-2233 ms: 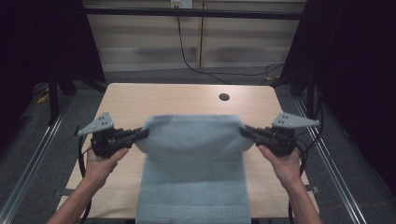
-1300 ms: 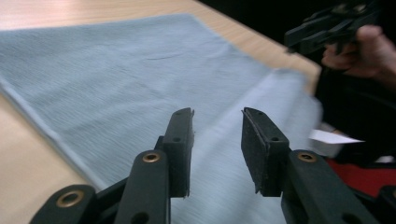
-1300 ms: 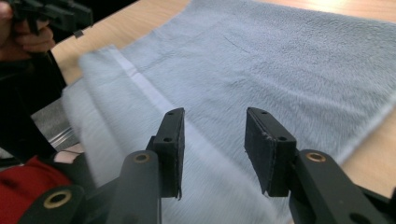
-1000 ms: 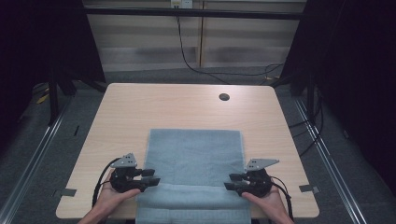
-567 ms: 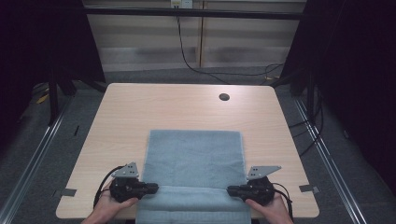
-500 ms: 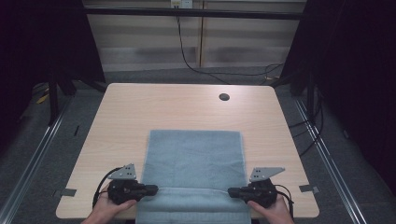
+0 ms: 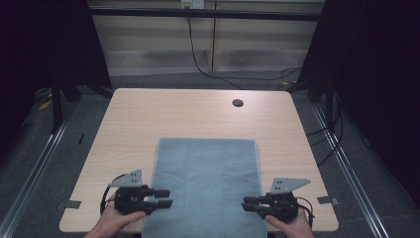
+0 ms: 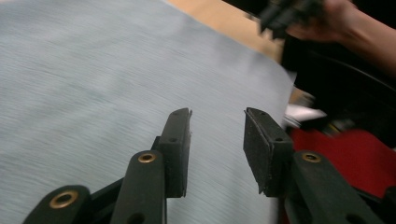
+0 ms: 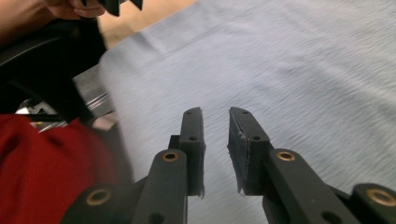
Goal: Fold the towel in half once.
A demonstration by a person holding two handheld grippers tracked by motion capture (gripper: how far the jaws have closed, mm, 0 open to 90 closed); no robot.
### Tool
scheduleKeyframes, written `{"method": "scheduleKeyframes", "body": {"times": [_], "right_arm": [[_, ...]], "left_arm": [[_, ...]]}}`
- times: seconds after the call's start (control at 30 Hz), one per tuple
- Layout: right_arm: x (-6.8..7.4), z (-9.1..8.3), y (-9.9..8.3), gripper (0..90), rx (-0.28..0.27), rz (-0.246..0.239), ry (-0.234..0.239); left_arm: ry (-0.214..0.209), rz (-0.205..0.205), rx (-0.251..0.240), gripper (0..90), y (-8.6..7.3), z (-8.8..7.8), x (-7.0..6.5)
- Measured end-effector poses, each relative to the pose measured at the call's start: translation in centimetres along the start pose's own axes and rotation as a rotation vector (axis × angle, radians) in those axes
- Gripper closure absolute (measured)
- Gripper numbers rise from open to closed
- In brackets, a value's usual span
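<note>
A grey-blue towel (image 7: 205, 183) lies flat on the wooden table (image 7: 148, 114), its near end hanging over the front edge. My left gripper (image 7: 166, 197) sits at the towel's left edge near the front, open, jaws pointing inward. In the left gripper view the towel (image 8: 93, 84) spreads out beneath the left gripper (image 8: 217, 135), with nothing between its pads. My right gripper (image 7: 246, 204) is at the towel's right edge, also open. Below the empty right gripper (image 9: 215, 135) the towel (image 9: 303, 70) lies flat.
A dark round hole (image 7: 237, 103) marks the table's far right part. Bare wood runs around the towel at the back and sides. Cables trail on the floor beyond the table. Red clothing (image 9: 42, 172) shows past the front edge.
The grippers drew the towel's lifted end from mid-table toward the front edge and laid it flat. Both have since let go, and they stand open at its sides.
</note>
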State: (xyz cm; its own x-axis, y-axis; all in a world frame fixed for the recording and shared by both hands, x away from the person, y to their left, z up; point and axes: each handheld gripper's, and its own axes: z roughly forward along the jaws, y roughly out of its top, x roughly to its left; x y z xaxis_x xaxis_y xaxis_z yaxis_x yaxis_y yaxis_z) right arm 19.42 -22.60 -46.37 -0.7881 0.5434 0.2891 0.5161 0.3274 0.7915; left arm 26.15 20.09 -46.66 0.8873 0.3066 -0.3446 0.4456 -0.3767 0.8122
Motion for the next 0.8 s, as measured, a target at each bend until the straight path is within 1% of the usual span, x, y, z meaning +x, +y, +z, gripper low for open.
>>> {"method": "scheduleKeyframes", "body": {"times": [0.03,0.07,0.17,0.23,0.3,0.33,0.37,0.4,0.43,0.47,0.5,0.53,0.57,0.6,0.63,0.67,0.7,0.73,0.8], "right_arm": [[-0.7,0.3,0.3,73.4,-0.003,0.009,-0.015],[-1.5,0.7,0.6,72.6,-0.002,0.008,-0.03],[-3.6,1.8,1.4,68.4,0.014,0.021,-0.081],[-4.8,2.4,2.1,65.3,0.022,0.027,-0.124],[-6.0,3.0,2.7,63.9,0.017,0.035,-0.147],[-6.6,3.3,3.0,62.3,0.02,0.041,-0.17],[-7.2,3.7,3.2,61.3,0.026,0.051,-0.181],[-7.7,4.2,3.5,60.8,0.031,0.056,-0.189],[-8.2,4.6,3.6,59.8,0.032,0.055,-0.209],[-8.7,5.1,3.8,57.7,0.038,0.069,-0.213],[-9.1,5.5,3.9,56.3,0.043,0.077,-0.216],[-9.5,6.0,4.1,53.5,0.048,0.078,-0.228],[-9.8,6.4,4.1,51.9,0.04,0.088,-0.233],[-10.0,6.7,4.1,49.9,0.034,0.093,-0.237],[-10.2,7.0,4.1,49.0,0.047,0.104,-0.248],[-10.1,7.2,4.0,49.0,0.063,0.096,-0.251],[-10.1,7.4,3.9,48.2,0.075,0.087,-0.248],[-9.9,7.4,3.8,48.4,0.083,0.088,-0.251],[-9.7,7.3,3.7,48.4,0.09,0.097,-0.25]], "left_arm": [[0.034,0.0,0.001,61.0,0.3,0.4,0.8],[0.064,-0.015,0.007,60.9,0.6,0.7,1.5],[0.124,-0.037,0.022,58.2,1.4,1.7,3.6],[0.171,-0.059,0.026,55.9,1.9,2.4,4.7],[0.187,-0.059,0.048,55.7,2.4,3.0,5.8],[0.213,-0.071,0.036,55.8,2.5,3.2,6.3],[0.213,-0.102,0.034,55.8,2.5,3.4,6.9],[0.219,-0.106,0.046,55.0,2.6,3.7,7.4],[0.254,-0.088,0.062,53.3,2.7,3.9,7.6],[0.28,-0.081,0.058,52.2,2.6,4.0,7.9],[0.279,-0.091,0.052,52.0,2.5,4.0,8.2],[0.285,-0.099,0.058,51.3,2.4,4.1,8.5],[0.298,-0.101,0.066,50.2,2.3,4.1,8.7],[0.306,-0.094,0.081,49.7,2.2,4.2,8.9],[0.298,-0.096,0.086,48.9,2.0,4.3,9.0],[0.302,-0.08,0.093,49.1,1.9,4.5,9.0],[0.312,-0.056,0.096,51.3,1.8,4.4,9.0],[0.315,-0.05,0.096,52.8,1.7,4.4,8.9],[0.319,-0.048,0.087,52.5,1.4,4.4,8.8]]}}
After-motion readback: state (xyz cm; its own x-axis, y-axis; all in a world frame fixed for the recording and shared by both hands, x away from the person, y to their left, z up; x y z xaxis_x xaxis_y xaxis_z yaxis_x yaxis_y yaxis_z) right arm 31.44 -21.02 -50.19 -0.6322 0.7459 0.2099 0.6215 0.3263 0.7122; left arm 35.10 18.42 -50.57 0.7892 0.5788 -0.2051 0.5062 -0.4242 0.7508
